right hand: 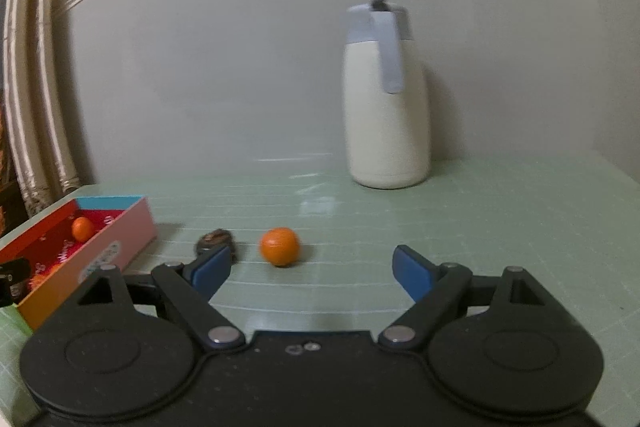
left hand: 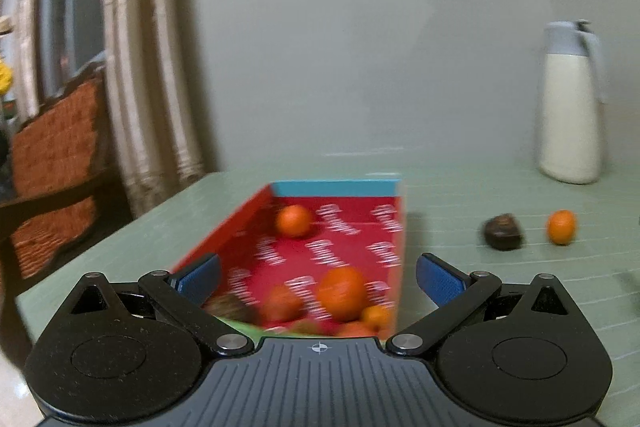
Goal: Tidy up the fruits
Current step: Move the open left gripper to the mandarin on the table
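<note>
Hovering right gripper [right hand: 310,269] spread wide, level with orange [right hand: 279,246].

Both wrist views look low across table [left hand: 460,195], sharing jug [right hand: 386,115].

We see a red box [left hand: 340,223], open-topped, holding several oranges [left hand: 294,221]. Beside it on the green table lie a dark fruit [right hand: 214,241] and one loose orange [right hand: 279,247].

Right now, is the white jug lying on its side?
No, the white jug stands upright on the green table, by the wall.
</note>
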`<state>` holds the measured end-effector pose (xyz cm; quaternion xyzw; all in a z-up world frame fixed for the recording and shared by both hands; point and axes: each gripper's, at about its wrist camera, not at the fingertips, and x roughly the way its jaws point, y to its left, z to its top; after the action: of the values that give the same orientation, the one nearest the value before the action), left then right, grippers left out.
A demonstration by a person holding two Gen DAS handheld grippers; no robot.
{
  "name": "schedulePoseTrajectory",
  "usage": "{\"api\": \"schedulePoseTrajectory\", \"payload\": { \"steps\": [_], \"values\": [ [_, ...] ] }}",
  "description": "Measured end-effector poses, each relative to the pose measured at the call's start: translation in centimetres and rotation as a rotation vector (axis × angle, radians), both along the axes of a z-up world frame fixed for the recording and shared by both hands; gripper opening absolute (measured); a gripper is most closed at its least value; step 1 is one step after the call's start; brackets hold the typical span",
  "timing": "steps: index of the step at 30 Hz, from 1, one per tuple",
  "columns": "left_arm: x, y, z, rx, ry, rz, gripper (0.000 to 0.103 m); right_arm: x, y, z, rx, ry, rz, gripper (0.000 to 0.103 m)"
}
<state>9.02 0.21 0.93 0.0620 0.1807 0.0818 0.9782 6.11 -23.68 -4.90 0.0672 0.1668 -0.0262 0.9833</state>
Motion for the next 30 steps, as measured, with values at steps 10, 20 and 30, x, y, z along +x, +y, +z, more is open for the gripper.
{"api": "schedulePoseTrajectory", "payload": {
  "steps": [10,20,30],
  "values": [
    [2.6,-6.9,-0.2,0.053,0.023,-0.181,0.102,-1.6,-4.6,-0.6,0.003,-0.009,-0.177,0.088],
    [5.0,-10.5,-1.4,0.063,0.075,-0.258,0.102,-2.7,-8.1,-1.7,0.033,0.014,-0.269,0.088],
    [7.1,-14.4,-1.6,0.053,0.105,-0.347,0.102,-3.3,-9.1,-1.9,0.032,0.02,-0.283,0.088]
  ]
}}
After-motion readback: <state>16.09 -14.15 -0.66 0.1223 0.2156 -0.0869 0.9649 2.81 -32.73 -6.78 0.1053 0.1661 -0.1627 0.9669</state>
